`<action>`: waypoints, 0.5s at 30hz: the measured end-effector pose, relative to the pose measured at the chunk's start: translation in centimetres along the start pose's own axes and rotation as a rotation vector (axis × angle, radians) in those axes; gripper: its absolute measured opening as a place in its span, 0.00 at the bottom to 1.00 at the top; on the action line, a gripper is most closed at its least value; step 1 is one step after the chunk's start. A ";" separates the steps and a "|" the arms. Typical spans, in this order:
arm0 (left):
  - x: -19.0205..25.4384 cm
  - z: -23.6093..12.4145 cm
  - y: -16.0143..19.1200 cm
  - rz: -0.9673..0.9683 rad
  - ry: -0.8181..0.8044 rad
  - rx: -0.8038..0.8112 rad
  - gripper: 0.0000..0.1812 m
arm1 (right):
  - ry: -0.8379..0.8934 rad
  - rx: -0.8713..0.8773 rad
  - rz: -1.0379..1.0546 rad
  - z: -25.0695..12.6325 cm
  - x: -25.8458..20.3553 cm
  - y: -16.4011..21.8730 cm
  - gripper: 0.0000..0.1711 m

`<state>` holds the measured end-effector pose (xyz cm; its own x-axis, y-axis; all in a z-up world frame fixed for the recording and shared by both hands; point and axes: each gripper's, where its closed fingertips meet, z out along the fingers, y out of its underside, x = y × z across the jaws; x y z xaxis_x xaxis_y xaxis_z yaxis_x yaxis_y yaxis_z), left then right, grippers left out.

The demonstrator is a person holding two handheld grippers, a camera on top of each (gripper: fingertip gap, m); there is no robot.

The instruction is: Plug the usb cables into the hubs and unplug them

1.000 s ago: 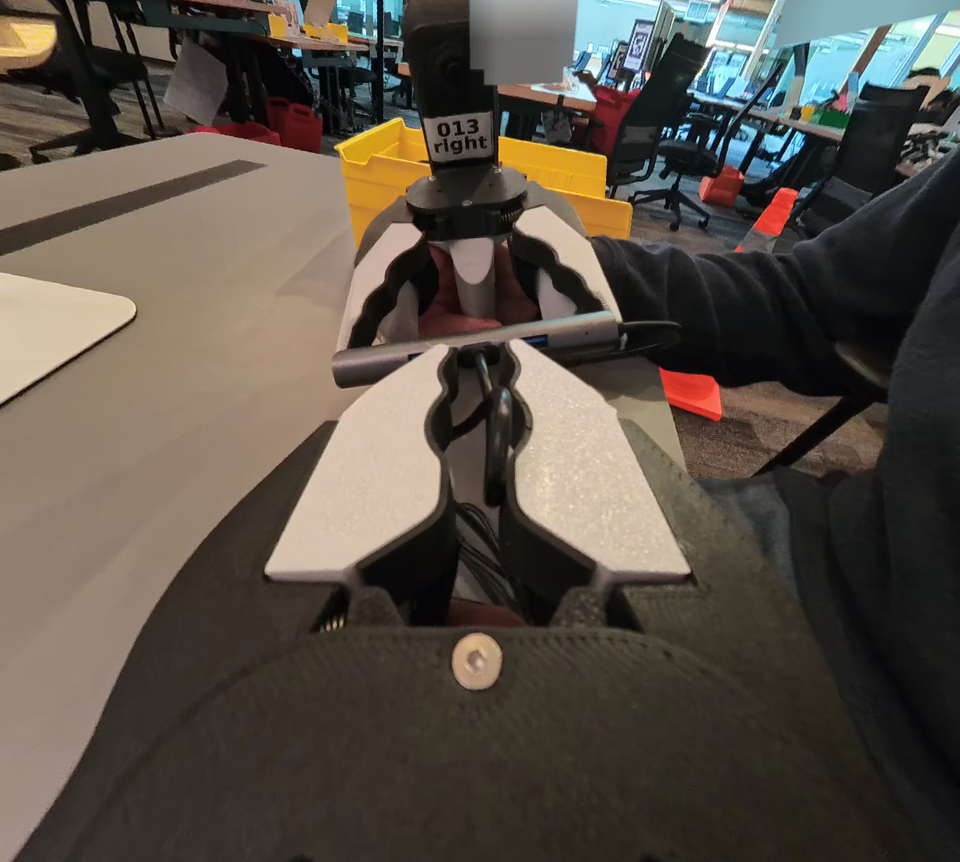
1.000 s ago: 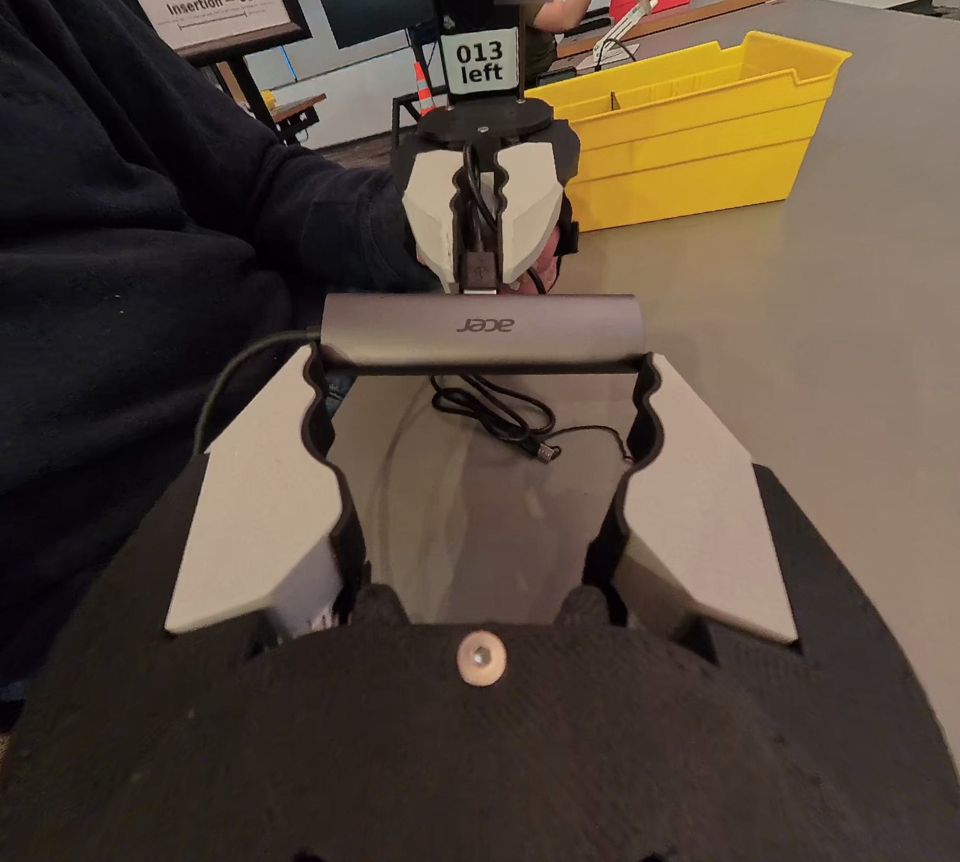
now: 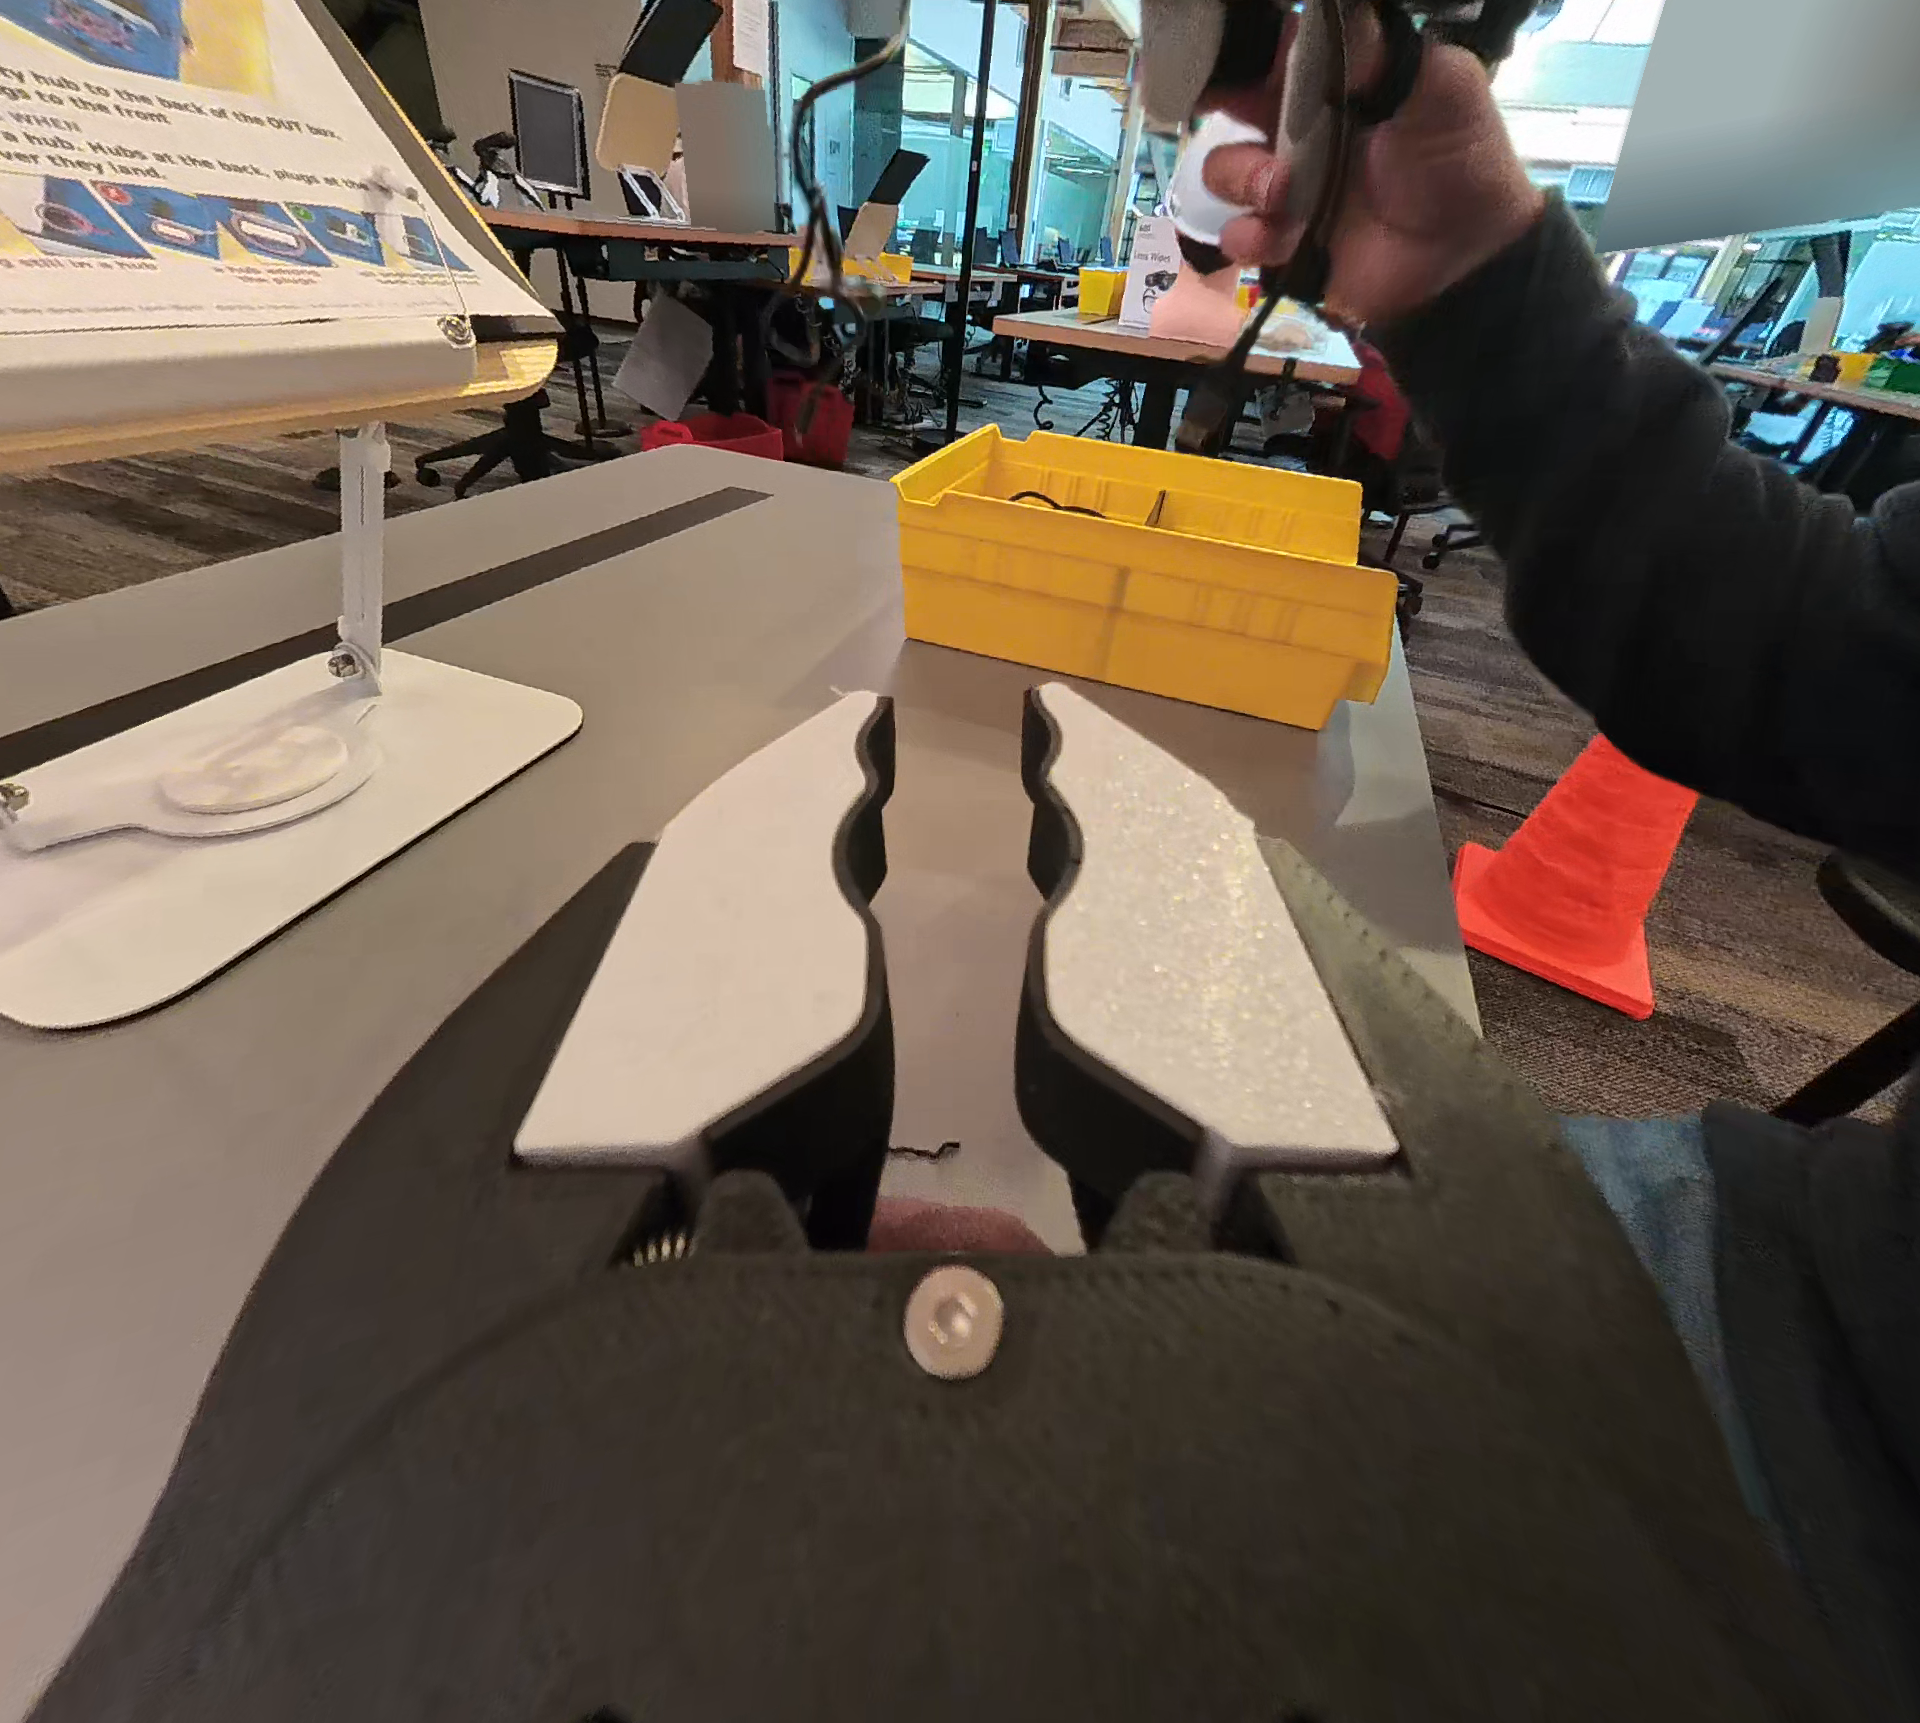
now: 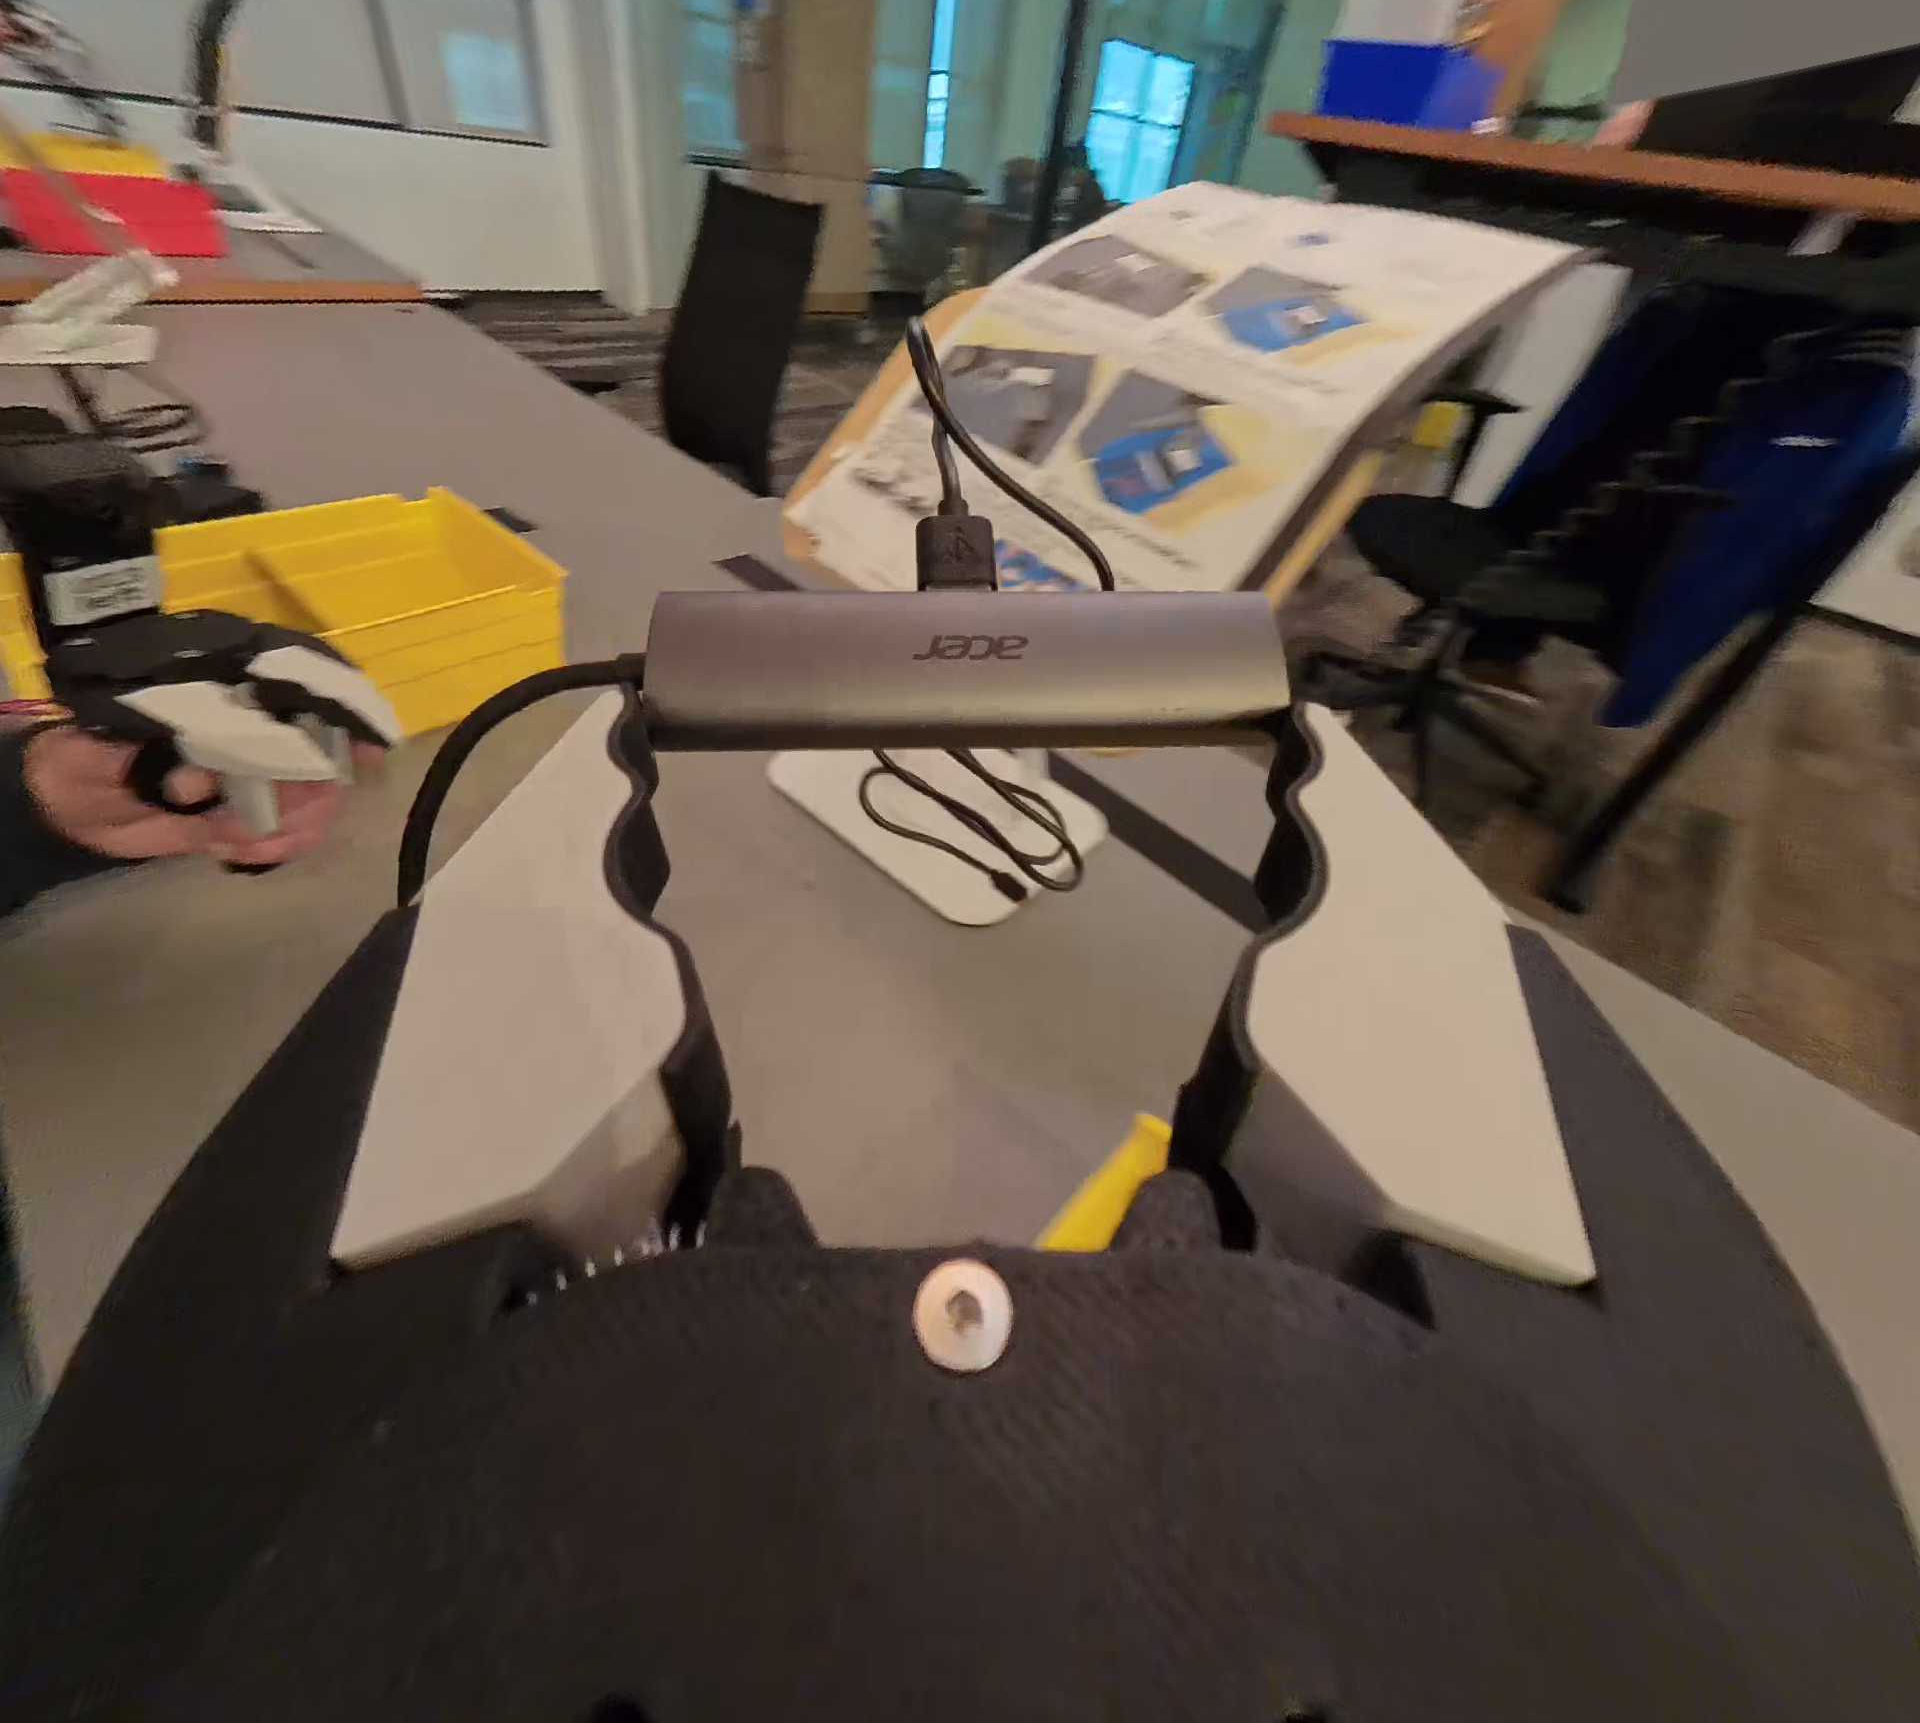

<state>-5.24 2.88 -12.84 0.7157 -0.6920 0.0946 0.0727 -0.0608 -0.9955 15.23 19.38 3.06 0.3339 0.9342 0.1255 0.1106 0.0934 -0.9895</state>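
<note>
The right gripper (image 4: 961, 728) is clenched on the grey USB hub (image 4: 961, 657), its 2 fingers (image 4: 1403, 998) pinching the hub's 2 short ends and holding it level in the air above the counter (image 4: 312, 447). A black USB cable (image 4: 956, 556) is seated in a port on the hub's far side, and its slack hangs down in a loose coil below the hub, clear of the counter. The left gripper (image 3: 956, 800) is low over the counter near the yellow bin (image 3: 1132, 603) at the far right corner; its fingers (image 3: 727, 946) are slightly parted and hold nothing.

The plug appears to be in, so the step in hand looks like the unplugging. That would call for bringing the left gripper up to the hub, closing its fingers on the black plug body rather than the thin cord, and pulling straight out along the port while the right gripper keeps the hub from twisting.
</note>
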 end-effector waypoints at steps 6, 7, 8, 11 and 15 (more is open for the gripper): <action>0.0 0.5 0.9 0.005 -0.003 -0.037 0.13 | 0.273 -0.122 -0.017 -5.6 8.0 1.8 0.68; 0.0 0.6 1.0 0.007 -0.002 -0.043 0.13 | 0.309 -0.166 -0.017 -6.3 8.9 2.7 0.68; 0.1 0.6 1.1 0.008 -0.001 -0.049 0.13 | 0.347 -0.207 -0.021 -7.0 9.7 3.6 0.68; 0.1 0.9 1.5 0.003 0.000 -0.061 0.13 | 0.386 -0.300 0.007 -8.3 10.7 5.8 0.68; 0.2 1.2 1.9 -0.002 0.005 -0.073 0.13 | 0.433 -0.408 0.092 -8.3 12.4 10.1 0.68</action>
<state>-4.18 3.49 -14.67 0.7120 -0.6955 0.0965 0.0227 -0.1145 -0.9932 28.25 29.06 -4.76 0.7004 0.6992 0.1432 0.3851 -0.2013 -0.9007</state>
